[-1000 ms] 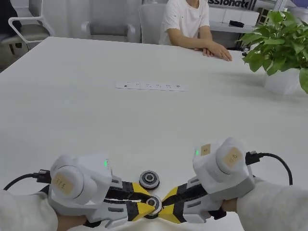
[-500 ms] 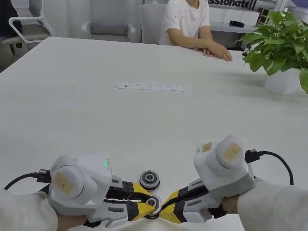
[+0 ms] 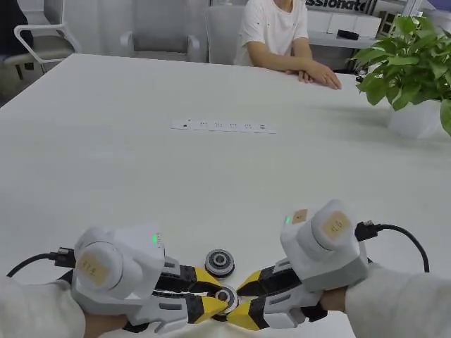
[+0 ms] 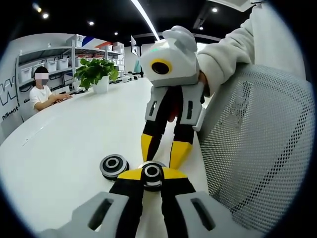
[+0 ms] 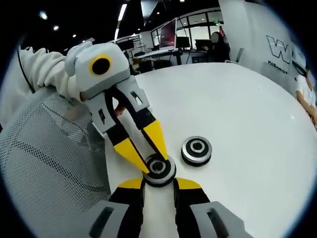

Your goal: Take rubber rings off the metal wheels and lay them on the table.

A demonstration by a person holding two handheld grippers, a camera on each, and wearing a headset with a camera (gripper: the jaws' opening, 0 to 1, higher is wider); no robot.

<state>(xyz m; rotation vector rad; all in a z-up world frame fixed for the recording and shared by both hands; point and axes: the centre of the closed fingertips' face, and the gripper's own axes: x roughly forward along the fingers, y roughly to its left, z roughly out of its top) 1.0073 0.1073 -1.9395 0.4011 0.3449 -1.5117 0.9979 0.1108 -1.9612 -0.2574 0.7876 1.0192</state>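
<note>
fingers of left gripper (image 3: 212,294) and right gripper (image 3: 242,298) both clamp wheel (image 3: 226,296); second wheel (image 3: 220,261) beside.

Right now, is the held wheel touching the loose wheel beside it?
Apart. The right gripper view shows a strip of bare table between the held wheel and the loose wheel.

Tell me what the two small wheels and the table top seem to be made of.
The gripped wheel and the free wheel: a matte black outer ring, probably rubber, around a shiny silver-grey hub, likely metal. The table: smooth white top with a soft sheen, perhaps laminate; the look leaves it open.
</note>
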